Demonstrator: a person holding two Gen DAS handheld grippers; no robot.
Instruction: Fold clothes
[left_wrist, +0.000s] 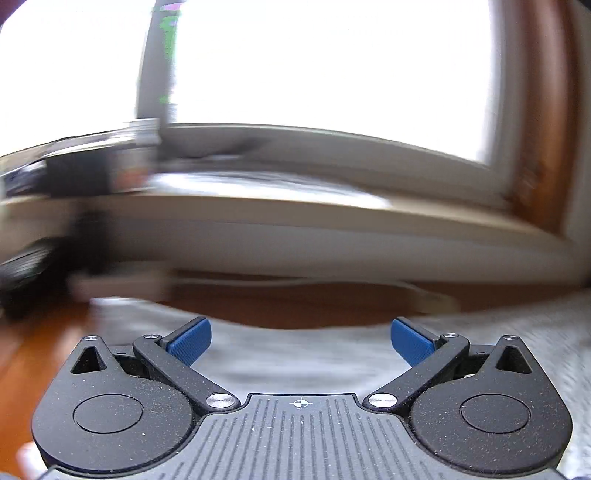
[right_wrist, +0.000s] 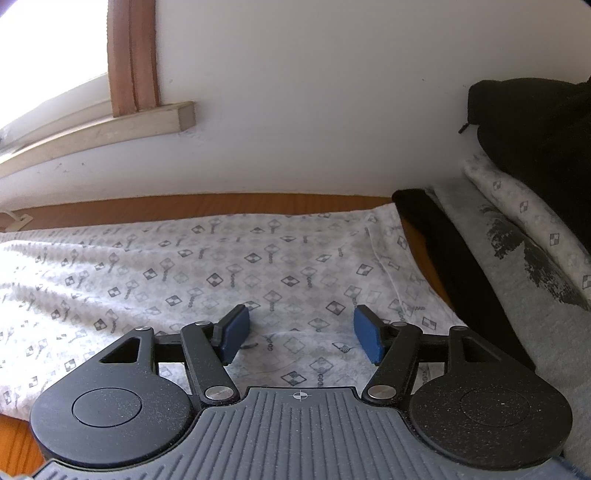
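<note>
Window sill (left_wrist: 258, 206) clutter smeared by blur; black garment (right_wrist: 546, 122) cropped

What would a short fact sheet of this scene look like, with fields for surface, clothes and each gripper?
surface: wooden table against a white wall, window sill to the left
cloth being worked: white patterned garment spread flat
pile at right: grey printed garment, black garment on top, a second patterned piece between them
right gripper: open, over the patterned garment, nothing between its pads
left gripper: open, empty, pale cloth beneath; view blurred
folding: not yet visible on the spread garment
</note>
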